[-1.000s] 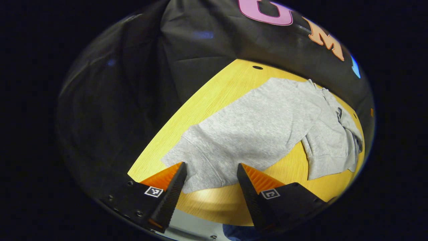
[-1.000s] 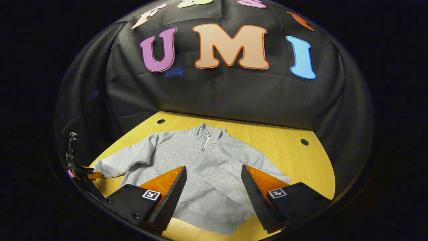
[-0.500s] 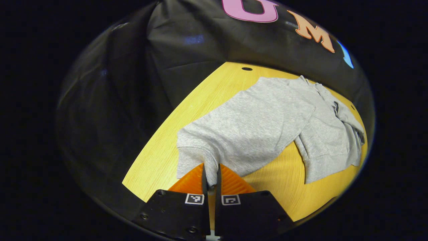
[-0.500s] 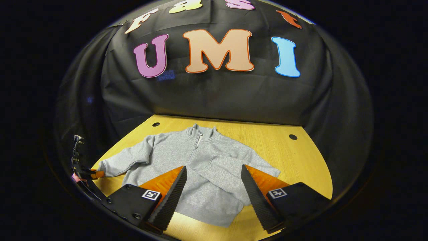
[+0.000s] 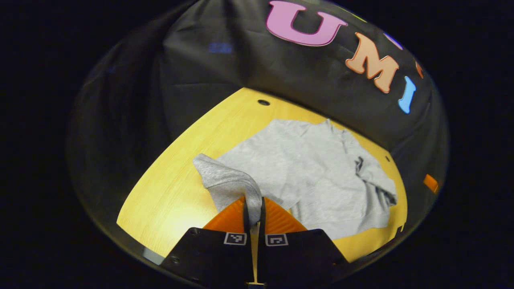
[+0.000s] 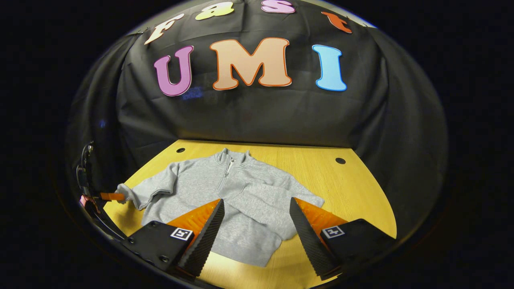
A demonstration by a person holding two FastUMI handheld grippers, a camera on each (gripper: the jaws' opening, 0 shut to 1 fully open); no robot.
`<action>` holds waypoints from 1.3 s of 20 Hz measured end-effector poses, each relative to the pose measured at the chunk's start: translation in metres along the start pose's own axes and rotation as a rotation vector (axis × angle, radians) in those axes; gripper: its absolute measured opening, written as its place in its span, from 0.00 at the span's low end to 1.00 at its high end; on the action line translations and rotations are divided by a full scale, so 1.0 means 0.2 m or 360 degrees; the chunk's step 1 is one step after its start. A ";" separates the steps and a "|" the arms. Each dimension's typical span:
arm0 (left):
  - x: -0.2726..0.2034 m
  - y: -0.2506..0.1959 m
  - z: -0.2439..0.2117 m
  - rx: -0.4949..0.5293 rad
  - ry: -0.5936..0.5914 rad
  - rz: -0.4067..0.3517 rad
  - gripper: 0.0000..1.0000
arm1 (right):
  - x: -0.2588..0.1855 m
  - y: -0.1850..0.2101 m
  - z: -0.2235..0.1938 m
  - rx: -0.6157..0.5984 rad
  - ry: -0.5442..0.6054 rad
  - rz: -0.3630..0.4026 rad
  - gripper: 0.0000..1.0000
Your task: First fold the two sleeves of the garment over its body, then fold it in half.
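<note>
One left gripper, nearest in the left gripper view: its two fingers are clamped together on the cuff of one sleeve, which rises off the desk and arches up from the near left part of the desk toward the garment's body. Each finger mount carries one small square black-and-white marker, two in all; these hold a coded pattern, no readable words. One right gripper, nearest in the right gripper view: its two fingers are spread wide apart, gripping nothing, hanging above the near hem of the garment; it too bears two coded square markers. One garment, a grey quarter-zip sweatshirt, lies front up on the wooden desk, hem toward the near edge, collar toward the far edge. Its other sleeve lies folded across the body, cuff end toward the near right of the garment. One zip runs down from the stand collar; no brand or label can be made out on the cloth. In the right gripper view the left gripper shows at the far left edge of the desk, touching the tip of the raised sleeve, with what may be cabling above it, too dim to be sure. Two round holes sit near the desk's far corners, one to each side.
</note>
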State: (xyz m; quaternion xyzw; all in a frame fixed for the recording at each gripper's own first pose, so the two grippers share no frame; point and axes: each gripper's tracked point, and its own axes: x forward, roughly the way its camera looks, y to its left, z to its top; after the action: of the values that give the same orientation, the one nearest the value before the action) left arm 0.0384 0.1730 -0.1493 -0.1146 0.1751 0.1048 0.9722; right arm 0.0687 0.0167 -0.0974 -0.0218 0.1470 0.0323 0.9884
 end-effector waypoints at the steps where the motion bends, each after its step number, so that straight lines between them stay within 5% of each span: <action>1: 0.01 -0.10 0.08 0.0034 -0.0041 -0.0075 0.02 | -0.01 0.00 -0.01 0.0020 -0.0001 0.0006 1.00; 8: 0.07 -0.87 0.39 0.0290 -0.0215 -0.0510 0.02 | -0.03 -0.02 -0.03 0.0051 -0.0002 0.0062 0.99; 15: 0.20 -1.55 0.33 0.0513 -0.0164 -0.0843 0.02 | -0.05 -0.07 -0.03 0.0069 -0.0022 0.0042 1.00; 20: 0.44 -1.98 0.17 0.0707 -0.0096 -0.0927 0.02 | -0.07 -0.07 -0.13 0.0121 0.0018 0.0033 0.99; 26: 0.70 -2.20 -0.05 0.0983 0.0077 -0.0919 0.05 | -0.12 -0.12 -0.20 0.0145 0.0068 -0.0002 1.00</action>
State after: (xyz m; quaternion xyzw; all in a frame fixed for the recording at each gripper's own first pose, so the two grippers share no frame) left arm 0.2715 -0.2263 -0.1280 0.1352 0.1818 -0.2320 0.9460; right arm 0.0367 -0.0101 -0.1272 0.0226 0.1694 0.0245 0.9850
